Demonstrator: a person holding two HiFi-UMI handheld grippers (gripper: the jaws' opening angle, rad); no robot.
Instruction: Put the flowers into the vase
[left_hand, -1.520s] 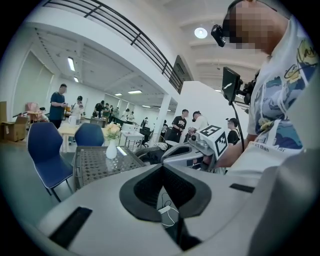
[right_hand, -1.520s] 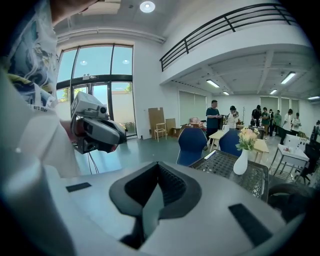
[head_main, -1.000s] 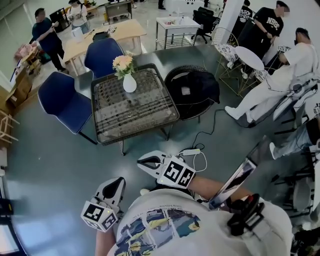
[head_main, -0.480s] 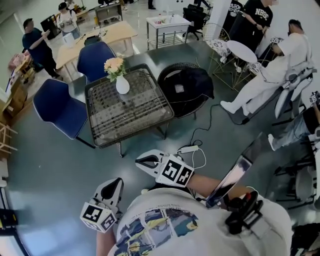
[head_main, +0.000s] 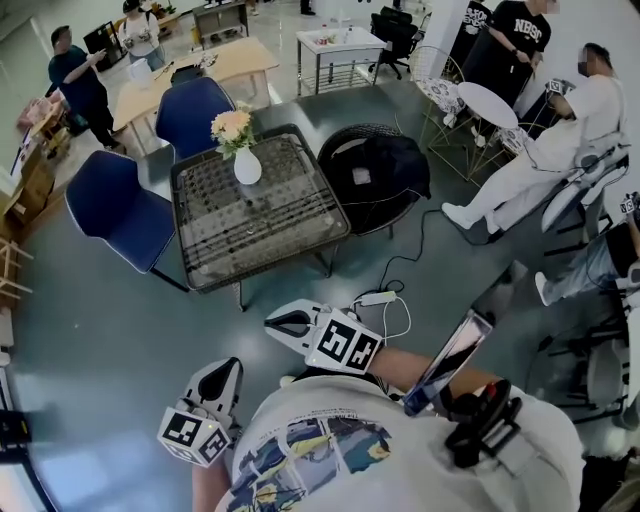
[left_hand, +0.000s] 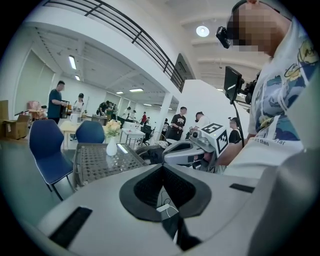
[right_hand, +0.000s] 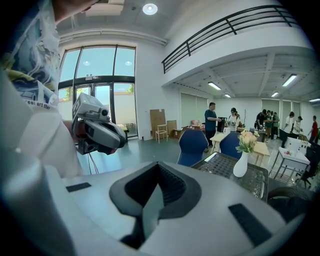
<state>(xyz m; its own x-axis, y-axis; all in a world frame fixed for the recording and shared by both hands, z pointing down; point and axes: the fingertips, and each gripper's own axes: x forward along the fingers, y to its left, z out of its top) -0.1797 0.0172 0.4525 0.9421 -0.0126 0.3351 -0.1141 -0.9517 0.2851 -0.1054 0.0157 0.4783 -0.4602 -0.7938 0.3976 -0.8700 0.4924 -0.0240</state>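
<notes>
A white vase holding pale peach flowers stands upright at the far edge of the square glass-topped table. Both grippers hang over the floor near the person's body, well short of the table. My left gripper is shut and empty. My right gripper is shut and empty too. In the left gripper view the vase is far ahead, past my left gripper, with the right gripper to the right. The right gripper view shows the vase and flowers beyond my right gripper.
Two blue chairs stand left of and behind the table. A round black chair with dark cloth sits on its right. A white power strip with cable lies on the floor ahead. Several people stand or sit around the room.
The head view has shifted slightly, so the table sits a bit higher and further left in the picture. Both grippers have kept their place and stayed shut.
</notes>
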